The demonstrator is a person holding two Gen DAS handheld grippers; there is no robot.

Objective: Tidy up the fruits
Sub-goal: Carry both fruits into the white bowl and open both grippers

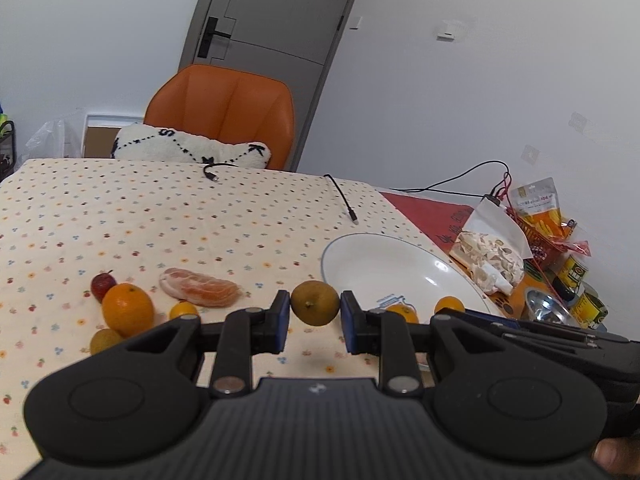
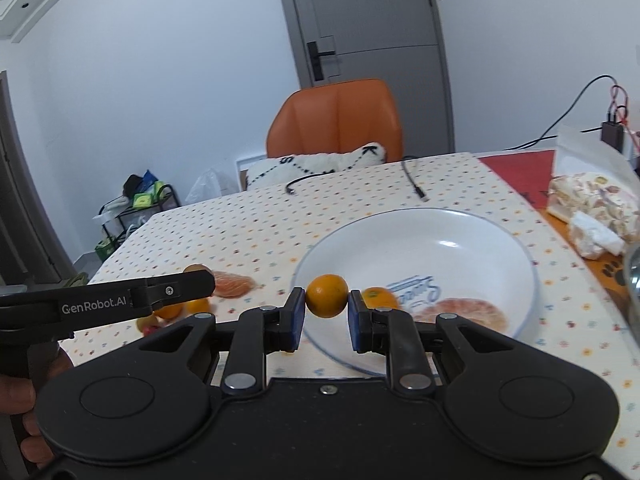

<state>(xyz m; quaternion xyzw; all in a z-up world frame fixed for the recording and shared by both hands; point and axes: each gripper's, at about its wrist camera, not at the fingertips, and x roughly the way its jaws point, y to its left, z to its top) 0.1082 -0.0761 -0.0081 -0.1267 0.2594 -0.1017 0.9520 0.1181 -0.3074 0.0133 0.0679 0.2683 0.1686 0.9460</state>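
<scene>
My left gripper (image 1: 315, 309) is shut on a brownish-green round fruit (image 1: 315, 303), held above the tablecloth just left of the white plate (image 1: 384, 256). My right gripper (image 2: 327, 303) is shut on a small orange (image 2: 327, 295) over the plate's (image 2: 460, 236) near-left rim. In the plate lie another small orange (image 2: 379, 298) and a peeled citrus half (image 2: 464, 314). On the cloth to the left lie a large orange (image 1: 127, 309), a red fruit (image 1: 103, 285), a peeled pomelo segment (image 1: 200, 286), a small orange (image 1: 183, 310) and a yellowish fruit (image 1: 105, 340).
An orange chair (image 1: 224, 112) with a white cushion (image 1: 192, 146) stands at the table's far side. Two black cables (image 1: 342, 196) lie on the cloth. Snack bags (image 1: 492, 252), a red basket (image 1: 536, 236), cans and a metal bowl (image 1: 544, 306) crowd the right edge.
</scene>
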